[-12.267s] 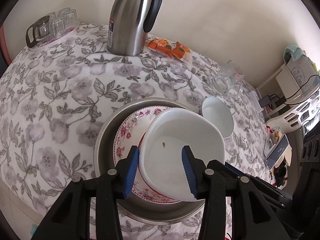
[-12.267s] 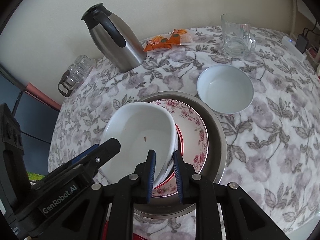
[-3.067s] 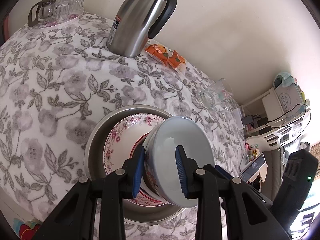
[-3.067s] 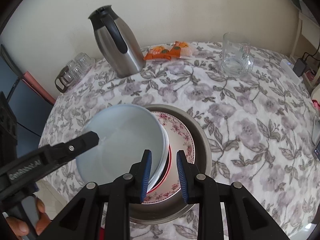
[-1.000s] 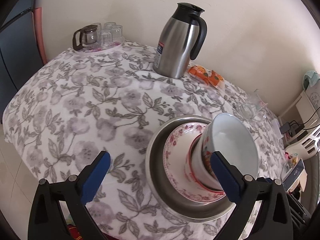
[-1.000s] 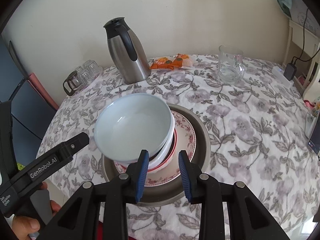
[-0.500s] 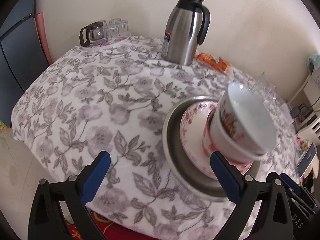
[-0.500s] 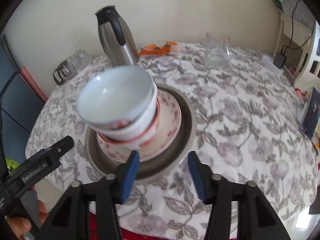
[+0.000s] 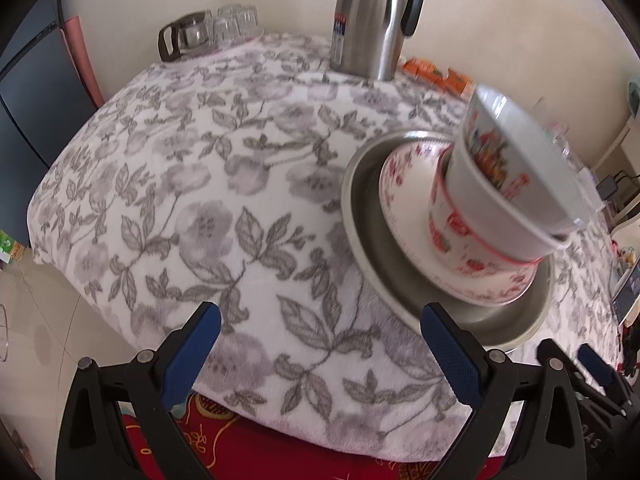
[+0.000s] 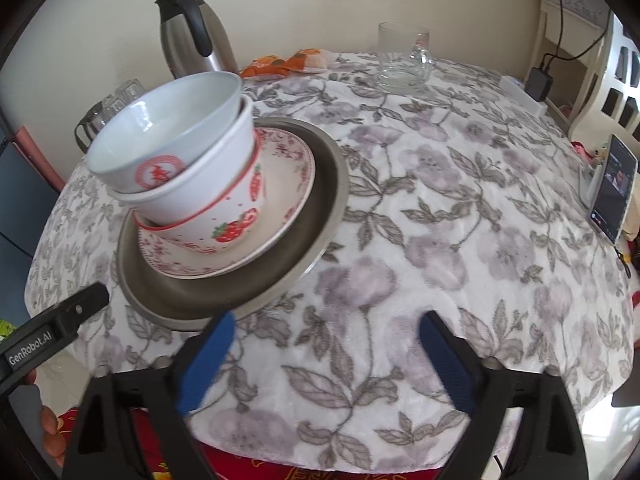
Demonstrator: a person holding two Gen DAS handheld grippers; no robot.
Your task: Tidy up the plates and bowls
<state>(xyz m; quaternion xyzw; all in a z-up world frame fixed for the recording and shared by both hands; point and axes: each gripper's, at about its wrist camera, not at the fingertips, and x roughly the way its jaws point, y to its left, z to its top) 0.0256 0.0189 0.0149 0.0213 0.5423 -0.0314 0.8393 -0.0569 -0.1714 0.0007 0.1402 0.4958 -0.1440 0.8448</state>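
Observation:
A stack stands on the floral tablecloth: a metal plate at the bottom, a pink floral plate on it, a strawberry-patterned bowl, a plain white bowl, and a white bowl with a red emblem on top, tilted. The stack also shows in the left wrist view, with the metal plate and top bowl. My left gripper is open and empty, near the table's front edge, left of the stack. My right gripper is open and empty, in front of the stack.
A steel thermos jug stands at the back beside orange snack packets. A glass mug is back right. A tray of glasses sits at the far left corner. A phone leans at the right edge.
Both grippers have let go of the bowls, opened wide and pulled back toward the table's front edge. The stacked bowls stay on the plates.

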